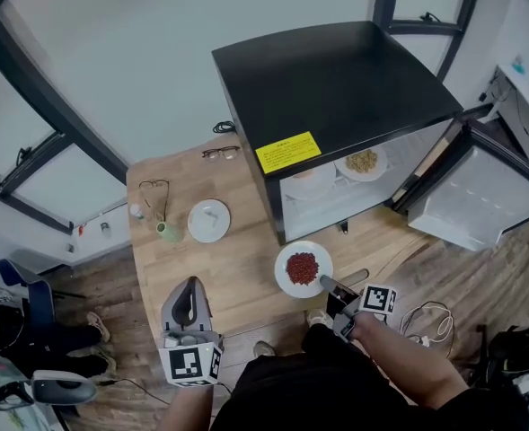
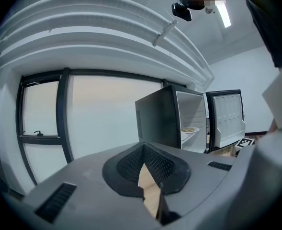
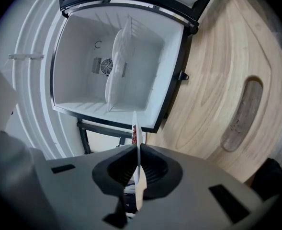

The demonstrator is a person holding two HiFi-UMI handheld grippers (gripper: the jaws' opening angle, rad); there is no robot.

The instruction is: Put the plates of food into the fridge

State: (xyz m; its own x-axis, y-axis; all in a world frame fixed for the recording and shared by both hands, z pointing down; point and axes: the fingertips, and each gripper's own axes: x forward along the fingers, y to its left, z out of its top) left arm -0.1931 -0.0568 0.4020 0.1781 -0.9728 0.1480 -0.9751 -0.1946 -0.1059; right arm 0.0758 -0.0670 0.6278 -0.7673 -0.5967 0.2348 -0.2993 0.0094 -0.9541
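A white plate of red food (image 1: pixel 303 268) hovers over the wooden table (image 1: pixel 246 285), just before the open black fridge (image 1: pixel 336 88). My right gripper (image 1: pixel 329 285) is shut on its near rim. In the right gripper view the plate (image 3: pixel 137 176) stands edge-on between the pads of that gripper (image 3: pixel 138 150), facing the white fridge interior (image 3: pixel 83 80). A plate of yellowish food (image 1: pixel 363 162) and another dish (image 1: pixel 311 176) sit on the fridge shelf. A third white plate (image 1: pixel 208 220) lies on the table. My left gripper (image 1: pixel 192 285) (image 2: pixel 144 150) is shut and holds nothing, near the table's front edge.
The fridge door (image 1: pixel 480 196) swings open to the right. Two pairs of glasses (image 1: pixel 221 153) (image 1: pixel 154 187) and a small green cup (image 1: pixel 168 232) lie on the table's left part. Cables (image 1: pixel 426 317) lie on the floor at right. A seated person's shoes (image 1: pixel 98 326) show at left.
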